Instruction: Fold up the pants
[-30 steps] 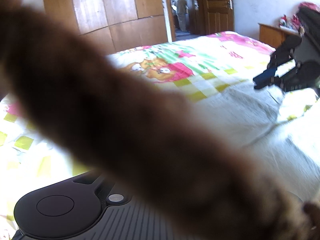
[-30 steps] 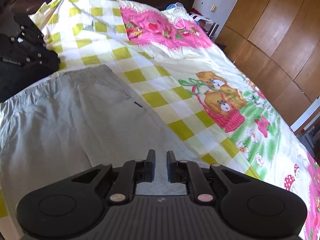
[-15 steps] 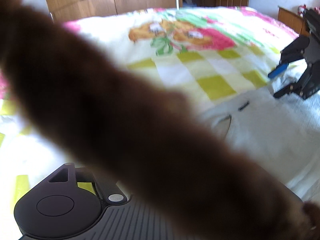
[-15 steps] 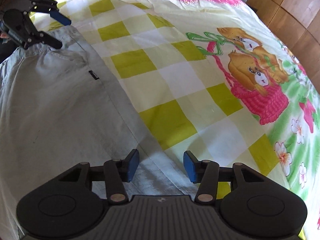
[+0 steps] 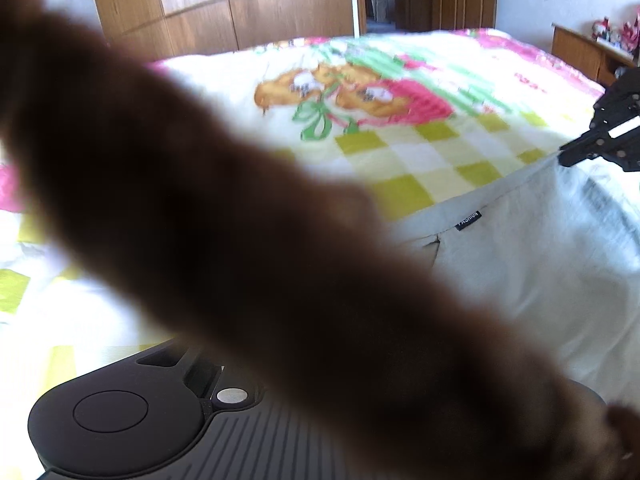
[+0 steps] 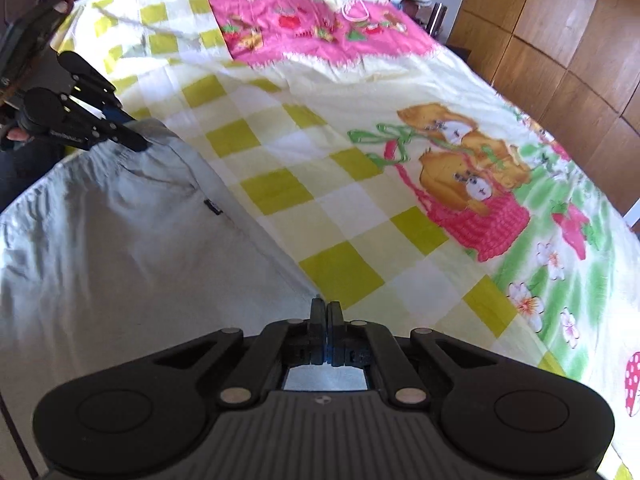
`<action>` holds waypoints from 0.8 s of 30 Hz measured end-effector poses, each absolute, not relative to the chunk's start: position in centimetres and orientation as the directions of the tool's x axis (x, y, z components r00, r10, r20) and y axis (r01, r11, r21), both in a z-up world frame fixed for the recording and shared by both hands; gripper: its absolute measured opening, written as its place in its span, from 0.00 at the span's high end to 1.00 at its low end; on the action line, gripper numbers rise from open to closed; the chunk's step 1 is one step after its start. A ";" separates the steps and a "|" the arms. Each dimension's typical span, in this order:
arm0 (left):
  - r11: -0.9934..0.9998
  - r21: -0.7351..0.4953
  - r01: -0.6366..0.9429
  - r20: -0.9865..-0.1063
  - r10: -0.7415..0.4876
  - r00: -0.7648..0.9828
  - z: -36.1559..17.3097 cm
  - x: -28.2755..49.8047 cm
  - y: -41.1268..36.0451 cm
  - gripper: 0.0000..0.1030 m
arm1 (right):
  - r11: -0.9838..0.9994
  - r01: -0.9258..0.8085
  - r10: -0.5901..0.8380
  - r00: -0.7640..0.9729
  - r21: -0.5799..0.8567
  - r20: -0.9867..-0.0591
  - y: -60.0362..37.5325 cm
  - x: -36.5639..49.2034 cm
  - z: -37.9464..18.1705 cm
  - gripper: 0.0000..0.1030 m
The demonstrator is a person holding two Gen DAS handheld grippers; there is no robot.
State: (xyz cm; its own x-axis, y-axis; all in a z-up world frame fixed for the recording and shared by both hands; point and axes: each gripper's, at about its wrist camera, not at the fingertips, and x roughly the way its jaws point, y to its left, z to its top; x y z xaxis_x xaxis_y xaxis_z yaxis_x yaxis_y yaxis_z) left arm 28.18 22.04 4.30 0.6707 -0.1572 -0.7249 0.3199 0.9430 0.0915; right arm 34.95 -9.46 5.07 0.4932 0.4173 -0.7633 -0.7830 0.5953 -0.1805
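Gripping pants (image 6: 120,248) edge on bed (image 6: 360,160): L gripper (image 6: 136,142) & R gripper (image 6: 325,312), jaws just clenched.

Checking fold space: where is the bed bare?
Bare quilt runs from the pants' long edge to the wardrobe side, and up to the pink band. Crowded: pants' edge, where both tools sit.
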 end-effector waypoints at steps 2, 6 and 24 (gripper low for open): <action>0.941 0.083 0.328 -0.685 -0.186 0.704 6.2 25.5 22.1 0.90 | 0.607 -0.769 0.435 0.534 -0.203 -0.725 -10.4 31.5 8.1 0.83; 0.931 0.086 0.354 -0.634 -0.224 0.741 8.7 18.1 22.1 0.90 | 0.600 -0.772 0.474 0.554 -0.209 -0.684 -12.0 21.9 12.1 0.83; 0.905 0.270 0.330 -0.666 -0.072 0.743 2.3 1.2 21.1 0.78 | 0.515 -0.836 0.347 0.403 -0.186 -0.847 -7.1 4.0 -0.2 0.82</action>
State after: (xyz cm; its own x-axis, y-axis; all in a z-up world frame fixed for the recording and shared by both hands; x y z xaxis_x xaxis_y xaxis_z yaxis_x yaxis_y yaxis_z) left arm 1.16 21.12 2.28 0.7429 -0.0720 -0.6655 0.3298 0.9045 0.2703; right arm 3.97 -7.14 -0.22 0.4028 0.3472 -0.8469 -0.8364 0.5154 -0.1865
